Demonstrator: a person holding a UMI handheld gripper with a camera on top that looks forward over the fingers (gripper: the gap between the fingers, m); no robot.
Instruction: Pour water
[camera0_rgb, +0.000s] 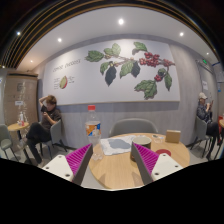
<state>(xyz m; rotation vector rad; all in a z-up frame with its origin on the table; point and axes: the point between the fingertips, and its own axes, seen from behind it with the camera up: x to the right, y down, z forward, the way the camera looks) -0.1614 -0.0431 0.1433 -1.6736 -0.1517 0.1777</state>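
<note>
Looking forward along the tool (113, 163), its two fingers spread wide with nothing between them, magenta pads (79, 160) on the inner faces; light wooden counter (118, 172) shows in the gap. Just ahead of the fingers on the counter lies a flat whitish tray or paper sheet (116, 146), hard to tell which. Beyond the left finger stands the bottle (93, 131), clear plastic, red cap on top, label with orange on it; upright, long axis vertical, mouth pointing up, cap on. It rests on the counter by itself, well clear of both fingers, not between them. To the right, further along the counter, a small tan box (173, 136); a small reddish thing near the right finger, too small to identify. Behind the counter a grey chair back (132, 126). Off to the left a person (44, 118) in dark clothes sits at another small table, head bowed. At the far right another seated figure, partly cut off. Back wall (80, 95) is white with a large mural of green leaves and red berries (133, 66). Ceiling above has small round lights (121, 21).
</note>
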